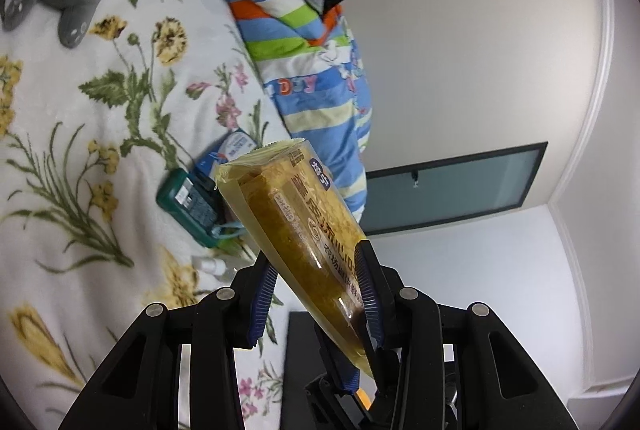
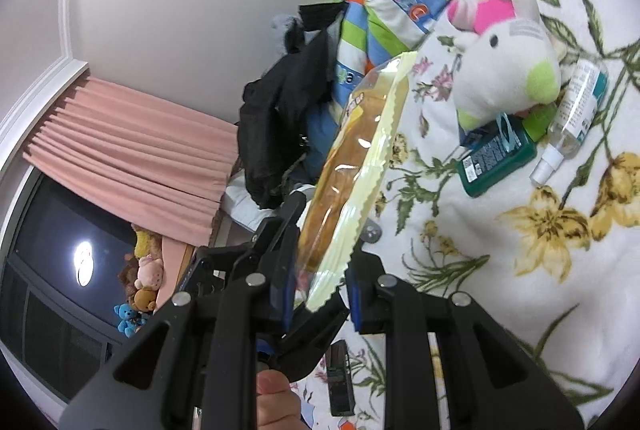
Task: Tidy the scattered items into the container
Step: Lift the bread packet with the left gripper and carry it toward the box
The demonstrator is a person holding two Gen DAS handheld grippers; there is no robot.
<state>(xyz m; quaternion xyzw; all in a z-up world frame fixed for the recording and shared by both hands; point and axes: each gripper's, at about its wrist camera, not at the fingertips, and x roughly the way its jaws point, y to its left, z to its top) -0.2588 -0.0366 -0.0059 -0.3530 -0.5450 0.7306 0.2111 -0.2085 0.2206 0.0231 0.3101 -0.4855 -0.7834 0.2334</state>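
The left hand-held gripper [image 1: 320,294] pinches a yellow plastic-wrapped cake packet [image 1: 296,213] across its body, held up in the air above the flower-printed white bed cover [image 1: 80,157]. The right hand-held gripper [image 2: 320,290] is pressed together on a similar clear-and-yellow bread packet [image 2: 352,165] by its crimped edge. That thin seam could slip or tear, dropping the packet near the green bottle [image 2: 496,157] and clear spray bottle [image 2: 572,117]. No container shows.
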